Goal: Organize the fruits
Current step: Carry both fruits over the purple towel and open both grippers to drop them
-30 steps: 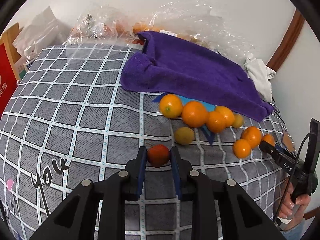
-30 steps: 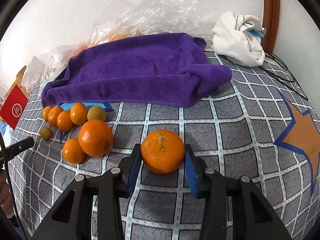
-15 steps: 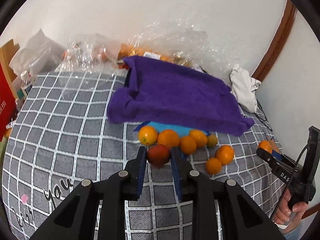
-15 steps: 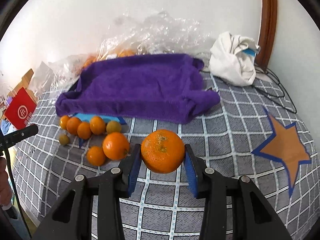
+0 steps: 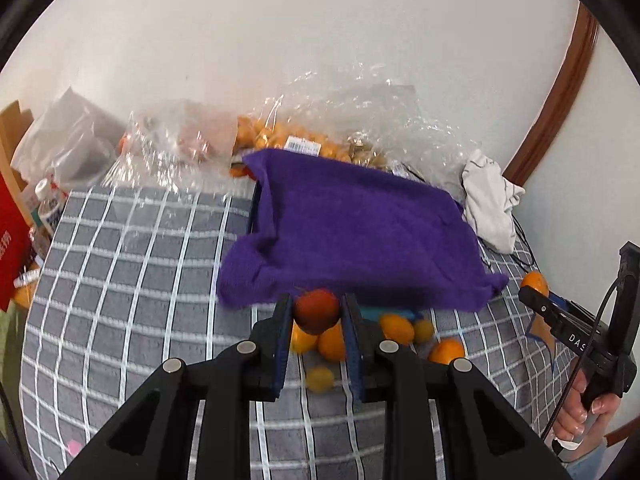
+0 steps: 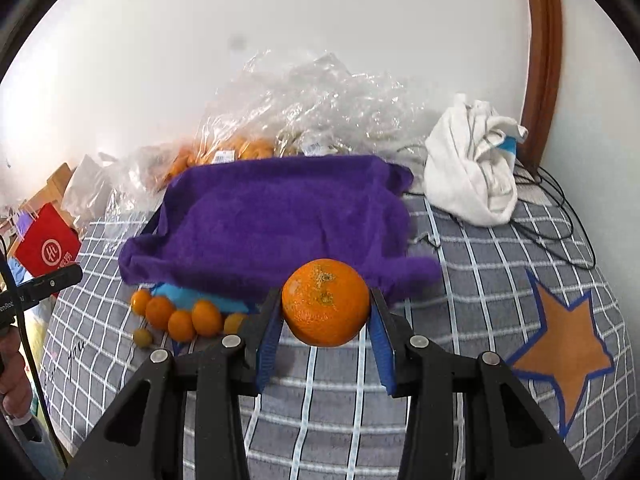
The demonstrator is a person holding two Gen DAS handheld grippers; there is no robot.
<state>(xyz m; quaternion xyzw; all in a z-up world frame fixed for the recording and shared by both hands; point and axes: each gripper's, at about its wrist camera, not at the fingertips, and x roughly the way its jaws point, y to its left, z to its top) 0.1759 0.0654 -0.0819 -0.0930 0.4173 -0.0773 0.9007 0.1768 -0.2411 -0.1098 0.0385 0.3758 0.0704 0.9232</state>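
My left gripper (image 5: 316, 314) is shut on a small red fruit (image 5: 317, 308) and holds it above the bed, in front of the purple towel (image 5: 360, 236). My right gripper (image 6: 325, 316) is shut on a large orange (image 6: 325, 302), lifted clear of the bed. Several small oranges (image 6: 182, 318) and a yellowish fruit (image 5: 320, 378) lie in a cluster at the towel's near edge, over a blue patch (image 6: 180, 294). The right gripper also shows at the right of the left wrist view (image 5: 538, 300).
The bed has a grey checked cover (image 5: 132, 280) with an orange star (image 6: 560, 344). Clear plastic bags (image 6: 312, 108) with more fruit lie against the wall. A white cloth (image 6: 476, 172) and cables sit at the right. A red box (image 6: 48, 248) stands at the left.
Both grippers have risen and pulled back from the bed with their fruits held. The fruit cluster and towel now look farther away and lower in view.
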